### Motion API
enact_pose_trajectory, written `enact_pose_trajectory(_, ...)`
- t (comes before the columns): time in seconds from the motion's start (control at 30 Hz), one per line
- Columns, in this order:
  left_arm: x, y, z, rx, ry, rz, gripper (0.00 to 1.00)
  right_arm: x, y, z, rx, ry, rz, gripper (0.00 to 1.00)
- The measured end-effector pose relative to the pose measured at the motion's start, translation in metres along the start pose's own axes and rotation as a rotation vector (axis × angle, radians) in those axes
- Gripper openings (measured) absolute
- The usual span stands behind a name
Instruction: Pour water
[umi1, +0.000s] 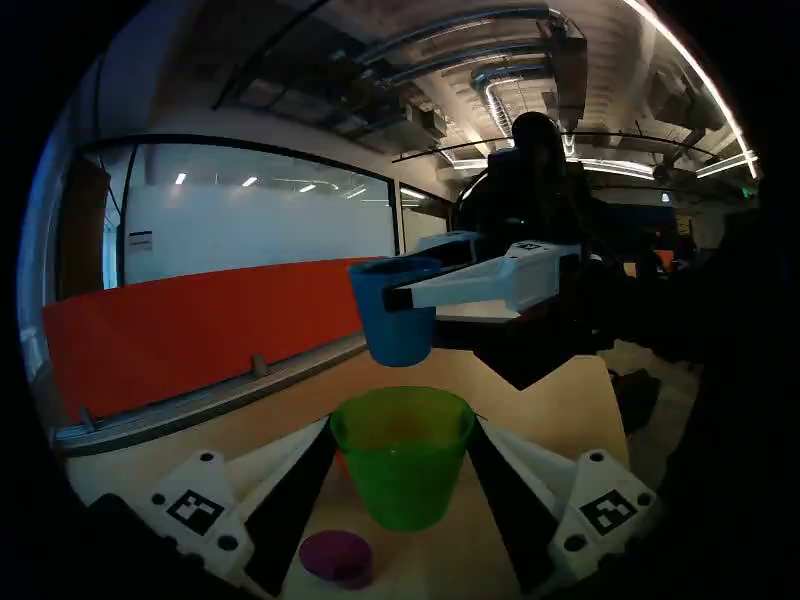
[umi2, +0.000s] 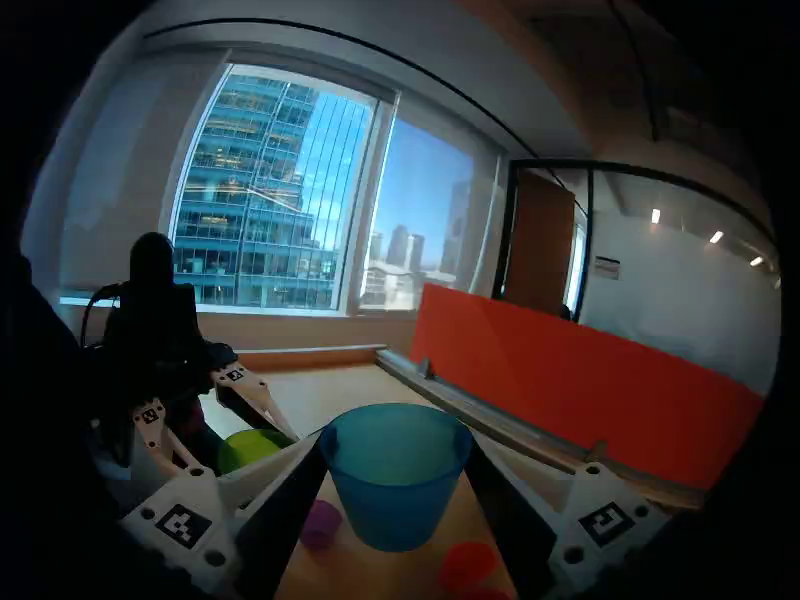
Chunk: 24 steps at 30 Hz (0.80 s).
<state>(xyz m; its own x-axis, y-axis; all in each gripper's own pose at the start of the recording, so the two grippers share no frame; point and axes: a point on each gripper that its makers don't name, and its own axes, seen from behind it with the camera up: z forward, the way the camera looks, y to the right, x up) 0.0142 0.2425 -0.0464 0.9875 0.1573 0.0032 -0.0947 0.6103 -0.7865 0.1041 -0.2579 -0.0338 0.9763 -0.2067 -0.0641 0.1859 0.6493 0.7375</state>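
Left gripper view: the left tool (umi1: 403, 440) grips the green cup (umi1: 405, 480), both fingers pressing its sides, above the table (umi1: 540, 400). At 12 o'clock, higher, the right tool (umi1: 405, 272) clamps the blue cup (umi1: 395, 315). At 7 o'clock a purple cup (umi1: 337, 557) rests on the table.

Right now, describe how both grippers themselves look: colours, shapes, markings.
The left gripper and right gripper match: white angular bodies, each with two long fingers tapering forward, black on their inner faces. Every finger carries a square black-and-white marker tag near its base, beside small round holes.
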Motion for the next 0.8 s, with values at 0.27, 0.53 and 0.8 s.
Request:
enact_pose_trajectory(0.27, -0.017, 0.003, 0.006, -0.012, -0.052, 0.009, 0.88, -0.026, 0.008, -0.009, 0.007, -0.045, 0.046, 0.93)
enact_pose_trajectory(0.53, -0.032, 0.008, 0.011, -0.033, -0.102, -0.001, 0.88, -0.052, 0.011, -0.017, 0.023, -0.094, 0.062, 0.94)
enact_pose_trajectory(0.8, -0.055, 0.013, 0.017, -0.056, -0.179, 0.005, 0.88, -0.087, 0.011, -0.026, 0.051, -0.165, 0.059, 0.94)
